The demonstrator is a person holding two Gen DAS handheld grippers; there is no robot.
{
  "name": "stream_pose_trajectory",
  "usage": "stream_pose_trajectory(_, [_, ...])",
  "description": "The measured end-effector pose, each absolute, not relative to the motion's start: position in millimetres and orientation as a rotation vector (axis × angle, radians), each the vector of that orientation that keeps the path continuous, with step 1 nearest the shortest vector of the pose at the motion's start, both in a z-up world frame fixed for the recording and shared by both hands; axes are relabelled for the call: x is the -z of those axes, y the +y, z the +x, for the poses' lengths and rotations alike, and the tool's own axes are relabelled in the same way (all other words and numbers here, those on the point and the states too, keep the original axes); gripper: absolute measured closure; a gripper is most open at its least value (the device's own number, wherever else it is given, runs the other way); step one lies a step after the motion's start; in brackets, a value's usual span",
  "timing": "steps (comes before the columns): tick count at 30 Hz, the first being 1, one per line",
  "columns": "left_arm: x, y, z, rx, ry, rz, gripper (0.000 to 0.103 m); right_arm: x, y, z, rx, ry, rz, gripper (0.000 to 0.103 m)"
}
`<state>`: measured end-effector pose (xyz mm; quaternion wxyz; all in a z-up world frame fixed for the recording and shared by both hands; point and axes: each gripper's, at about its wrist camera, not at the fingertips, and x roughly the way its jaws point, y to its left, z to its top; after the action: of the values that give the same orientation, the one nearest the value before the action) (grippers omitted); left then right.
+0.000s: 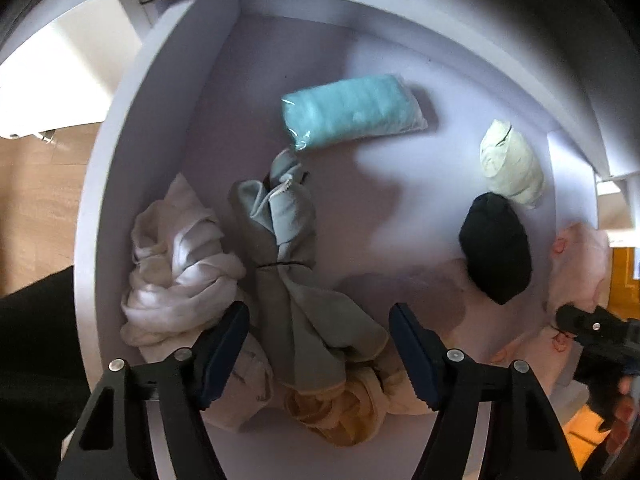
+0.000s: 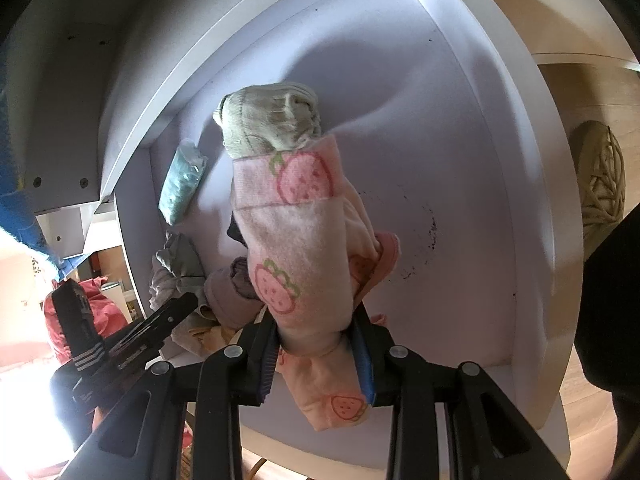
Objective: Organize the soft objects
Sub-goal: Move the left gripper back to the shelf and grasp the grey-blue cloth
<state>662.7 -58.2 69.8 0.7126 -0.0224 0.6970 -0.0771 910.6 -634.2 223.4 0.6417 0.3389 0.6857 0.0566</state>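
Left wrist: drawer (image 1: 120, 184) of socks (image 1: 288, 240)

In the white drawer (image 1: 120, 128), the teal folded cloth in clear wrap (image 1: 352, 114) lies at the back. The grey knotted cloth (image 1: 286, 240) is in front of it, touching the white crumpled cloth (image 1: 176, 256) on its left. At the right, the black rolled sock (image 1: 496, 248) touches the pale green rolled sock (image 1: 510, 160) behind it.
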Motion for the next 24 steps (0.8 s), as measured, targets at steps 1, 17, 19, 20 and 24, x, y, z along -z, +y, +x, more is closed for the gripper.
stream_pose_trajectory(1, [-68, -60, 663, 0.177, 1.542, -0.044, 0.030, -225, -634, 911, -0.131, 1.559, 0.767, 0.071])
stream_pose_trajectory(17, [-50, -52, 669, 0.195, 1.548, -0.128, 0.031, -237, -624, 903, -0.086, 1.533, 0.634, 0.071])
stream_pose_trajectory(19, [-51, -52, 670, 0.199, 1.548, -0.137, 0.036, -240, -622, 901, -0.085, 1.529, 0.639, 0.071])
stream_pose_trajectory(20, [-52, -51, 671, 0.200, 1.547, -0.142, 0.037, -243, -622, 899, -0.084, 1.523, 0.645, 0.071])
stream_pose_trajectory(24, [-53, -42, 675, 0.215, 1.551, -0.186, 0.057, -258, -628, 892, -0.084, 1.488, 0.676, 0.071])
